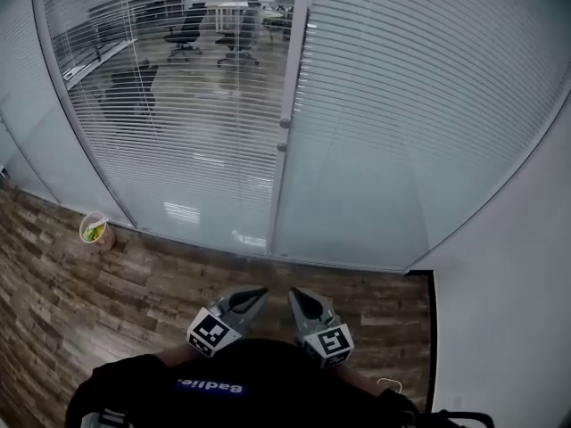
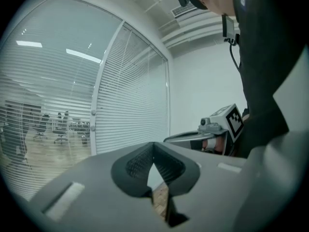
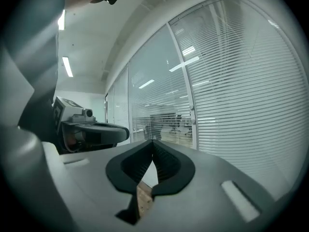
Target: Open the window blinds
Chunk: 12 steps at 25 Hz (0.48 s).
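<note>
Slatted window blinds hang behind a curved glass wall. The left blind lets office chairs show through its slats. The right blind looks closed and pale. Between them runs a white post with two small knobs, which also appear as knobs in the left gripper view and knobs in the right gripper view. My left gripper and right gripper are held side by side low in the head view, near my body and well short of the glass. Each is shut with nothing in it; the left gripper and right gripper show their tips touching.
A small cup with green and yellow contents stands on the wood floor by the glass at left. A white wall closes the right side, with a dark edge strip along its foot.
</note>
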Tool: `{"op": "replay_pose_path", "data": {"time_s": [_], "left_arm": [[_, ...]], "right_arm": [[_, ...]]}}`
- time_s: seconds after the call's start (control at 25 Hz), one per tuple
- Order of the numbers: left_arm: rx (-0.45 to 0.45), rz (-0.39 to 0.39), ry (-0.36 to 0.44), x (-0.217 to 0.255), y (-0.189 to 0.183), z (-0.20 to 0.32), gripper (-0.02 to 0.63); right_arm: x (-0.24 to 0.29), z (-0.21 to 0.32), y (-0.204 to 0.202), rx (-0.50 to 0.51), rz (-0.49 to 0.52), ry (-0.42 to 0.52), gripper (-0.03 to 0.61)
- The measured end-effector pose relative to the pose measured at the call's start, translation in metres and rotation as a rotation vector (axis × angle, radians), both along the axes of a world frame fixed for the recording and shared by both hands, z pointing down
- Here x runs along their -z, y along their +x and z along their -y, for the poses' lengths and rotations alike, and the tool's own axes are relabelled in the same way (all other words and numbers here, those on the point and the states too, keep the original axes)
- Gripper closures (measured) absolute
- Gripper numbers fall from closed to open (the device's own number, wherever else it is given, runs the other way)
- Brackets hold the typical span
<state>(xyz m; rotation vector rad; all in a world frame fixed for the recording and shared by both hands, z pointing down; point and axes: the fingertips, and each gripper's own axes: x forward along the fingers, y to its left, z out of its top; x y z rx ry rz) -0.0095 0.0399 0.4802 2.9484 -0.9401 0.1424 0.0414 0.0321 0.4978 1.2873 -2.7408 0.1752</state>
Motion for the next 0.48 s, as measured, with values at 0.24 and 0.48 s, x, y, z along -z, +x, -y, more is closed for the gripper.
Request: {"op": "replay_pose_path", "data": {"time_s": [0.24, 0.48], "left_arm": [[-0.015, -0.014, 0.027, 0.001, -0.011, -0.002, 0.614], [-0.044, -0.005, 0.034, 0.002, -0.016, -0.005, 0.614]], "right_arm": [[0.010, -0.008, -0.017, -0.005, 0.009, 0.033, 0.575], [0.011, -0.006, -0.024, -0.017, 0.017, 0.035, 0.575]]}}
